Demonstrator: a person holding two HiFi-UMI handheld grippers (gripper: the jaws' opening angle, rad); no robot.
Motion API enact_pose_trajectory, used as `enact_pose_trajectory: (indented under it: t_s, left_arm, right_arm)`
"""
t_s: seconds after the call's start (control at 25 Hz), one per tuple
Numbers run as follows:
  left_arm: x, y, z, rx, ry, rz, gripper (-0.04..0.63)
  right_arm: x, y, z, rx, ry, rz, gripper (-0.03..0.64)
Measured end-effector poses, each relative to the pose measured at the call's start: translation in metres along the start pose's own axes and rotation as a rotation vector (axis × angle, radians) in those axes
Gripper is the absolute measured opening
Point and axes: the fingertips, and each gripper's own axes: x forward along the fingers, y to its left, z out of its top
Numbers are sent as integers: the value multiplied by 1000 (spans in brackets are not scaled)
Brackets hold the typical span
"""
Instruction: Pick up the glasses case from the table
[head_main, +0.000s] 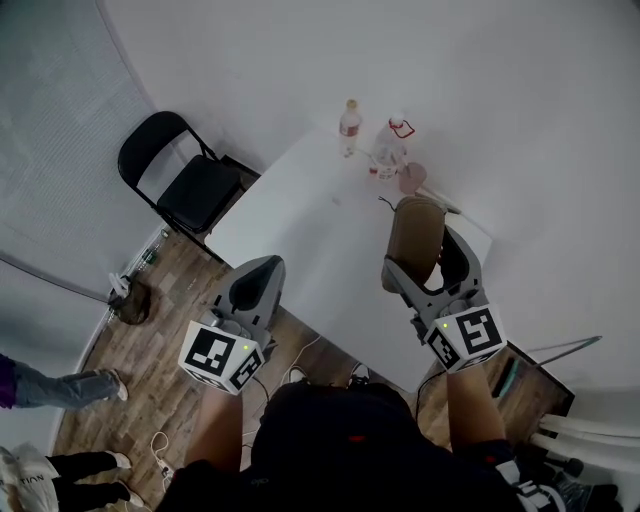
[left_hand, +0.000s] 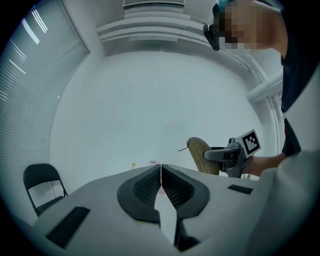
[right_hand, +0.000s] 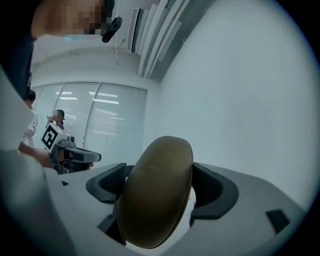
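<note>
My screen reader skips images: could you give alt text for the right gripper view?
The right gripper holds an olive-brown glasses case between its jaws, filling the centre. Behind are a white wall, window blinds at left, and the left gripper.

Head view looks steeply down; gripper views face forward (all share the white wall (head_main: 500, 80)).

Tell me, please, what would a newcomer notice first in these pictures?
The brown glasses case, clamped in the right tool and held over the white table. Next, the left tool, shut and empty, by the table's near edge; two bottles stand at its far end.
</note>
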Motion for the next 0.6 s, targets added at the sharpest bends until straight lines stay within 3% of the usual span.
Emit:
enact_pose_trajectory:
  t_s: [0.28, 0.6]
  left_arm:
    - [4, -12, 4, 12, -1, -18, 23]
    - [4, -16, 7, -14, -10, -19, 23]
  right_arm:
    - [-11, 0, 4, -11, -9, -4, 419]
    - [-8, 19, 3, -22, -8, 56, 419]
